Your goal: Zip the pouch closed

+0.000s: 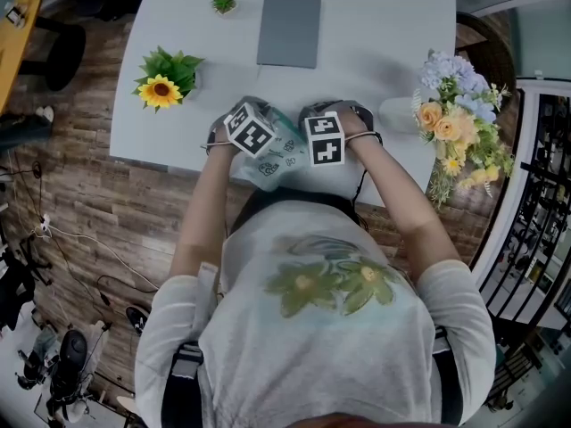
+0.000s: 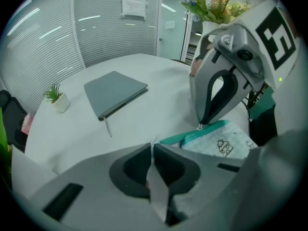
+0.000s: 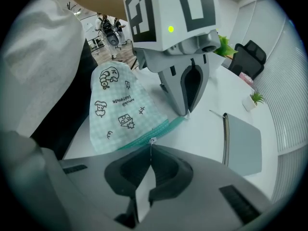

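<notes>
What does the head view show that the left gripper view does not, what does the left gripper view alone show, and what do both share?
Only the head view: the brown wooden plank floor and the person's white flower-print shirt. Only the left gripper view: the slatted window blinds and a white paper notice on the glass. Both: the flat grey notebook, the small green potted plant, the pastel flower bouquet and the mint-green checked fabric pouch.
</notes>
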### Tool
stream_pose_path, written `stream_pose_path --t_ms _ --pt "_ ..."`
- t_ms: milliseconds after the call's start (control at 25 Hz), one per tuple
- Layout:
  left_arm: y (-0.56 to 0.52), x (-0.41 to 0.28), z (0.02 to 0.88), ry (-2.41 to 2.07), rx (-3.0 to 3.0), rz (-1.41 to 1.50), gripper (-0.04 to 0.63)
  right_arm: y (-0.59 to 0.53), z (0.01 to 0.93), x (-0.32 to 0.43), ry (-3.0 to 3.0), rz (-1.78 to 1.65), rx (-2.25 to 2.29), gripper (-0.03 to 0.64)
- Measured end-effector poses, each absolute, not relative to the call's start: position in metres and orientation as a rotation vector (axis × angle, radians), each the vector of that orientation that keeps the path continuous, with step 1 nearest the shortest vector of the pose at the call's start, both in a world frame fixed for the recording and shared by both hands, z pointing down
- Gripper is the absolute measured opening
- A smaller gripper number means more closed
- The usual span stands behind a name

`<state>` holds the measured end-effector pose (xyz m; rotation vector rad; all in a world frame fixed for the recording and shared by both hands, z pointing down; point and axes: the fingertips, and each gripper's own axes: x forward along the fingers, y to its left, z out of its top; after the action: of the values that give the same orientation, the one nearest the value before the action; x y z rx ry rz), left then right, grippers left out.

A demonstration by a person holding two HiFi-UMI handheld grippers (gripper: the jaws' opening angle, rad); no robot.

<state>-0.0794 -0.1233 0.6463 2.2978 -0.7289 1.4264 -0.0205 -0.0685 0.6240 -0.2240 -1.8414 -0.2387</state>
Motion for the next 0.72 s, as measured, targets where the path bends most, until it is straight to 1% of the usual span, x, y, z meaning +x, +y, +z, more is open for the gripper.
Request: stream_pose_path --t_ms 720 --pt "-0.1238 -0.079 0.6466 -0.736 2.303 1.436 0.023 -0.0621 0.6289 -0.0124 -1.81 -0.27 -0.268 0.018"
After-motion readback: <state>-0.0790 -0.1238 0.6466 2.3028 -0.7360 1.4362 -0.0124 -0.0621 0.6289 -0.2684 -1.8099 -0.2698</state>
